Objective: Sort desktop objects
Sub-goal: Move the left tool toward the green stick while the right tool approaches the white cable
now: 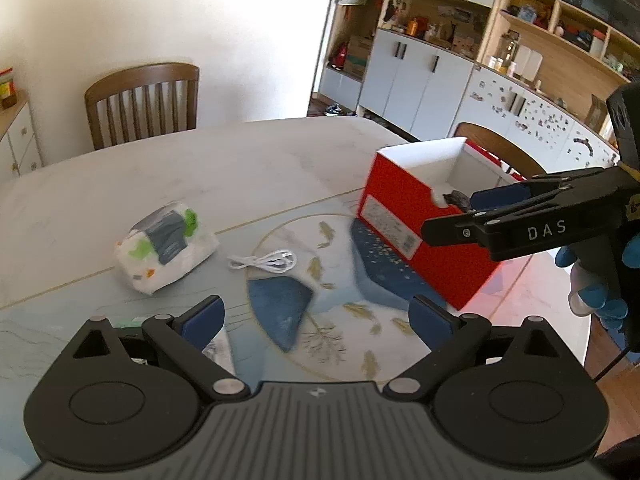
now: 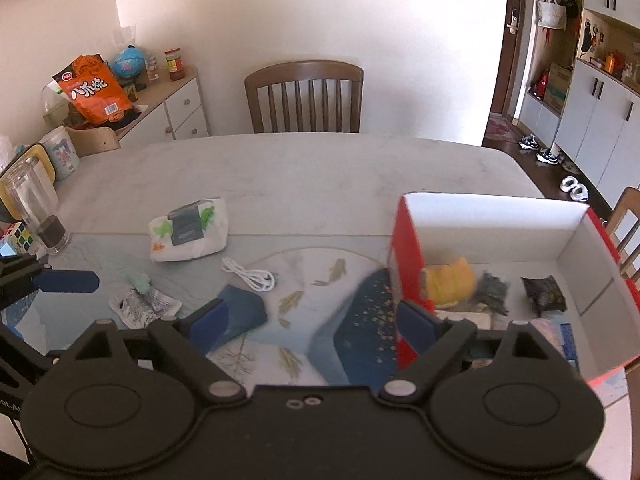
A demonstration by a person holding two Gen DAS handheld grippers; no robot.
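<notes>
Left wrist view: left hand-held gripper (image 1: 316, 322) had its blue-padded jaws spread wide, nothing between them, hovering over the pale marble-look table (image 1: 240, 168) and its blue-and-white fish-print mat (image 1: 340, 280). White plastic wet-wipes pack with grey flap and green print (image 1: 166, 246) lay left of centre on the table. Coiled white USB cable (image 1: 264, 262) lay just beside it, to the right, on the mat edge. Open red cardboard box with white interior (image 1: 404, 208) stood on the right part of the mat. Right hand-held gripper (image 1: 472, 204), black and marked DAS, came in from the right over the box's near rim, jaws apart, nothing clamped; a small dark item sat at the rim just beside its tip, too blurred to tell contact. A blue-gloved hand (image 1: 596, 284) held that tool. Brown wooden slat-back chair (image 1: 144, 104) stood behind the table.

Right wrist view: right hand-held gripper (image 2: 316, 320) was wide apart and empty; its right finger sat in front of the red box (image 2: 408, 240) near corner. Inside the box: a yellow soft item (image 2: 450, 284), a dark crumpled piece (image 2: 494, 286), a black foil packet (image 2: 544, 294). Wipes pack (image 2: 188, 228) and white cable (image 2: 250, 276) lay on the table left of the box. A crinkled printed wrapper (image 2: 142, 306) with a mint-green piece on it lay nearer the left edge. Left gripper's blue pad (image 2: 66, 281) showed at far left. A clear glass jar with dark contents (image 2: 38, 208) stood at the table's left end.
</notes>
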